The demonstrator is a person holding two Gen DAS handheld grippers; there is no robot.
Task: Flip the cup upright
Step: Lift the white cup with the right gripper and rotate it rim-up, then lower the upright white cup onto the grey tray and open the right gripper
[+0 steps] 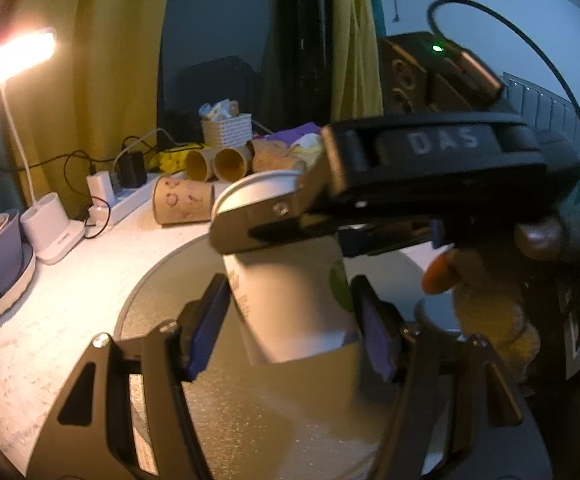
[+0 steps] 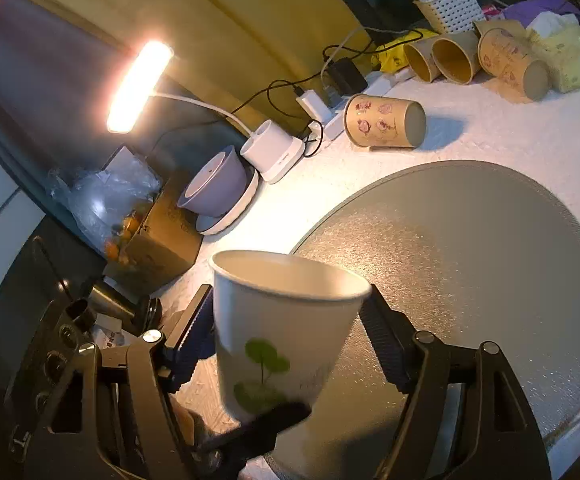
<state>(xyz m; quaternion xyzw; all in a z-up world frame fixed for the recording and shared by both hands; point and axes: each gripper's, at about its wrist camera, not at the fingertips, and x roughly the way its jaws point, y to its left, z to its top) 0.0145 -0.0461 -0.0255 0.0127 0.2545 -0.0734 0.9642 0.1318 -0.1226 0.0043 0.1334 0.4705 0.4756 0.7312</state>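
1. Paper cup (image 2: 286,332) w/ green leaf print: mouth up, long axis near vertical w/ slight tilt, held above the grey round mat (image 2: 470,248), centre frame.
2. Right gripper (image 2: 290,320) clamps cup's upper wall, both pads touching.
3. Left gripper (image 1: 290,320): fingers flank cup's base; contact can't be told.
4. White tabletop (image 2: 530,132); patterned cups (image 2: 386,120) lie sideways upper right; lit desk lamp (image 2: 138,84) upper left; yellow curtain (image 1: 102,60) behind.

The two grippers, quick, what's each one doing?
Left gripper: shut on the white paper cup with green leaves.
Right gripper: shut on the same cup.
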